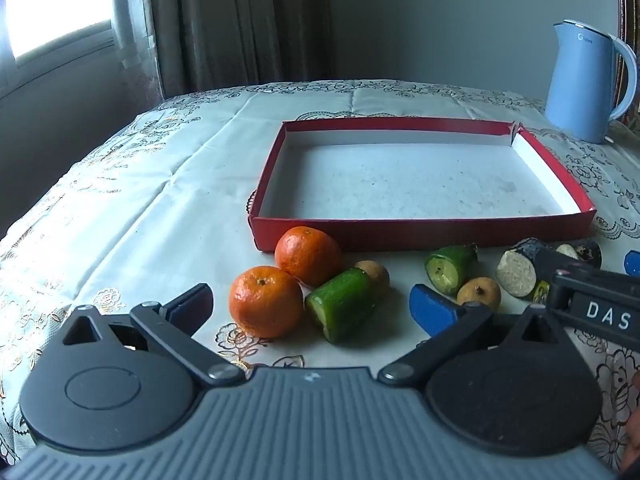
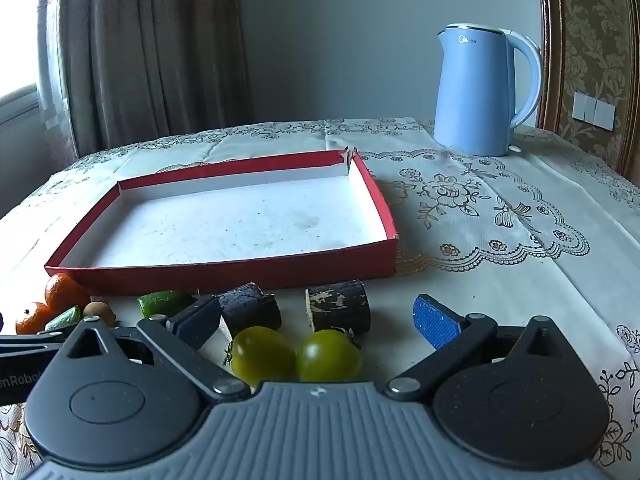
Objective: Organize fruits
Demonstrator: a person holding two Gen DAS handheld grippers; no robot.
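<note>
Zero fruit in shallow red cardboard tray [image 1: 420, 236] — white floor bare, task not begun. All produce lies on surface along tray's near wall: two orange mandarins [image 1: 266, 302], cut green cucumber pieces [image 1: 340, 310], small brown round fruits [image 1: 479, 293], dark-skinned cane sections [image 2: 338, 310]. Left tool [image 1: 314, 304] wide, nothing held; right tool [image 2: 316, 322] wide, nothing held. Right view alone shows two green tomatoes [image 2: 328, 356] — left view alone shows mandarins whole.
</note>
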